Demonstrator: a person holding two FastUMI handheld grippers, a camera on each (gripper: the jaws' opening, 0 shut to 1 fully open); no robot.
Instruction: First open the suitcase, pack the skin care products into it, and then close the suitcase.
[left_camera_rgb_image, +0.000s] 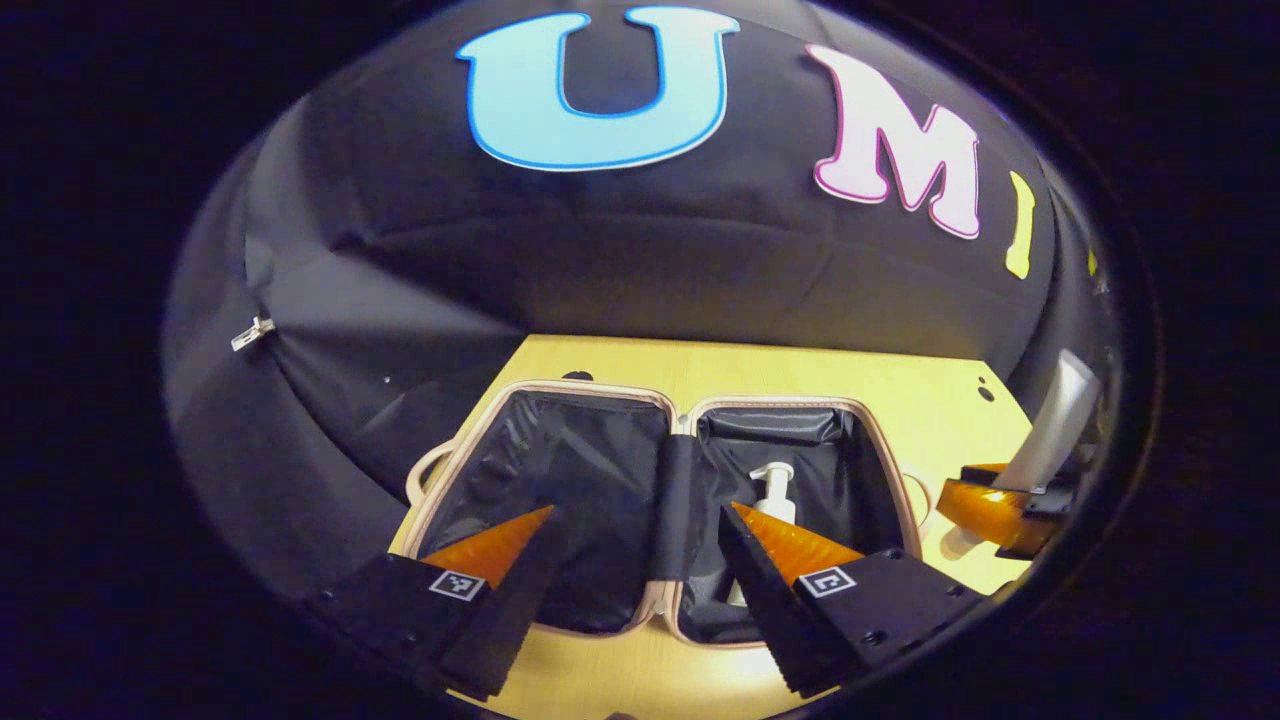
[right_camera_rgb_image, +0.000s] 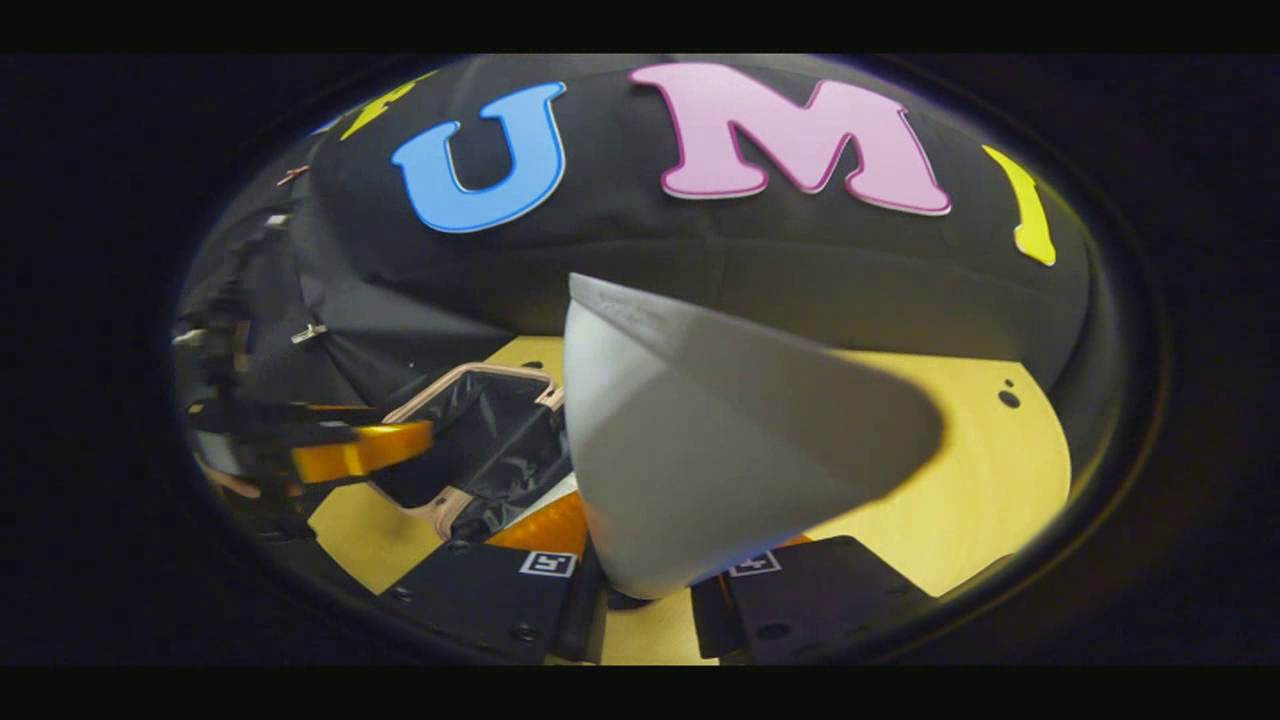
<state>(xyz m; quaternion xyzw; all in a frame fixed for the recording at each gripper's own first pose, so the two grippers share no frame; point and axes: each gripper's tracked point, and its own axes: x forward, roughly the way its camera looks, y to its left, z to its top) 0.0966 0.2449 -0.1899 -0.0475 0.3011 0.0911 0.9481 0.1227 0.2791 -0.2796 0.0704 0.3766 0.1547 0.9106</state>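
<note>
Suitcase (left_camera_rgb_image: 560, 480) lies open at six o'clock, pump bottle (left_camera_rgb_image: 772, 490) inside. Left gripper (left_camera_rgb_image: 640, 560) gapes empty; right gripper (right_camera_rgb_image: 640, 590) clamps a tube (right_camera_rgb_image: 720, 450), which could slip if tilted.

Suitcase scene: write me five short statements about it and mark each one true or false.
1. The suitcase lies open on the table. True.
2. A pump bottle lies inside the suitcase. True.
3. The right gripper is empty. False: its fingers are shut on a grey tube.
4. The left gripper grips the pump bottle. False: its fingers stand apart above the suitcase and hold nothing.
5. The tube is already packed in the suitcase. False: it is held up, off to the side of the suitcase.
</note>
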